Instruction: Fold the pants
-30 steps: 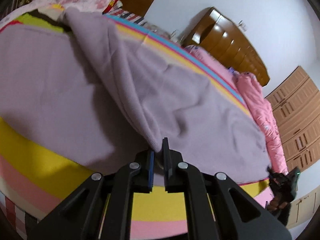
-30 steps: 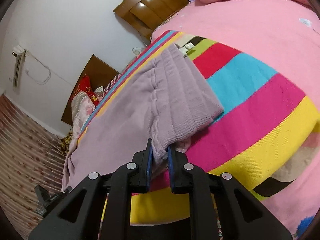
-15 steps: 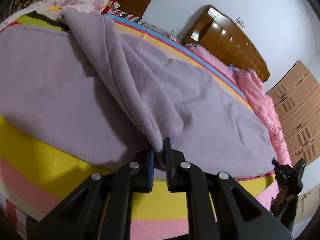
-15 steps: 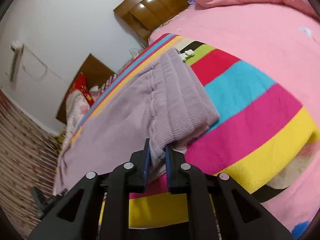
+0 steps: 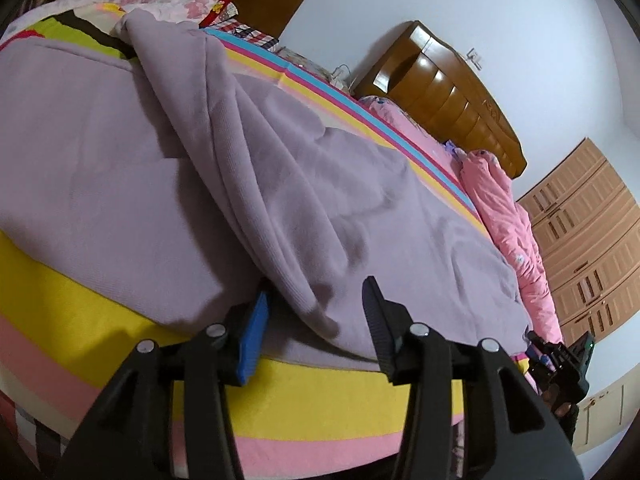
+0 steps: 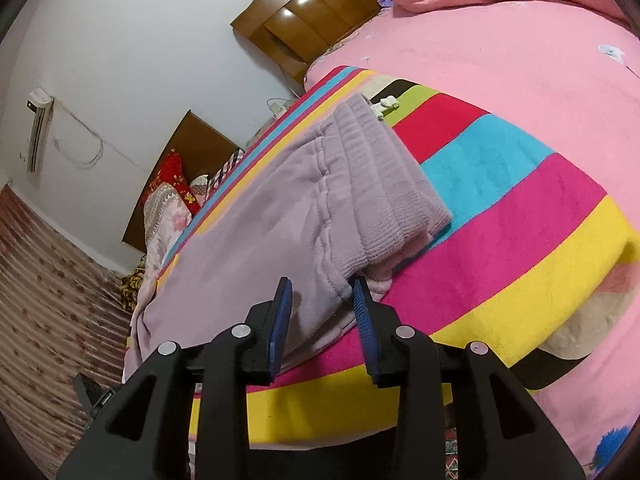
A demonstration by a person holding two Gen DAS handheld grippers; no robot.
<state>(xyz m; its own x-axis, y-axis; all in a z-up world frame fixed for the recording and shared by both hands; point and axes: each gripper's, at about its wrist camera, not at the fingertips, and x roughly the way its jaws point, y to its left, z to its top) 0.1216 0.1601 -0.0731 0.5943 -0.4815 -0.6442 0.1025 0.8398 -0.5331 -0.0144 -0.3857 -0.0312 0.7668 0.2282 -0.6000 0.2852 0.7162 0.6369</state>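
Lilac pants (image 5: 280,184) lie folded lengthwise on a striped blanket (image 6: 520,240), waistband toward 12 o'clock; left gripper (image 5: 316,312) and right gripper (image 6: 322,296) sit spread, cloth loose between each.

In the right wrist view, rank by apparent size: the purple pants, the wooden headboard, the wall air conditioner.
1. purple pants, largest, though closest to the camera.
2. wooden headboard.
3. wall air conditioner, smallest, though farthest off and cut by the fisheye edge.
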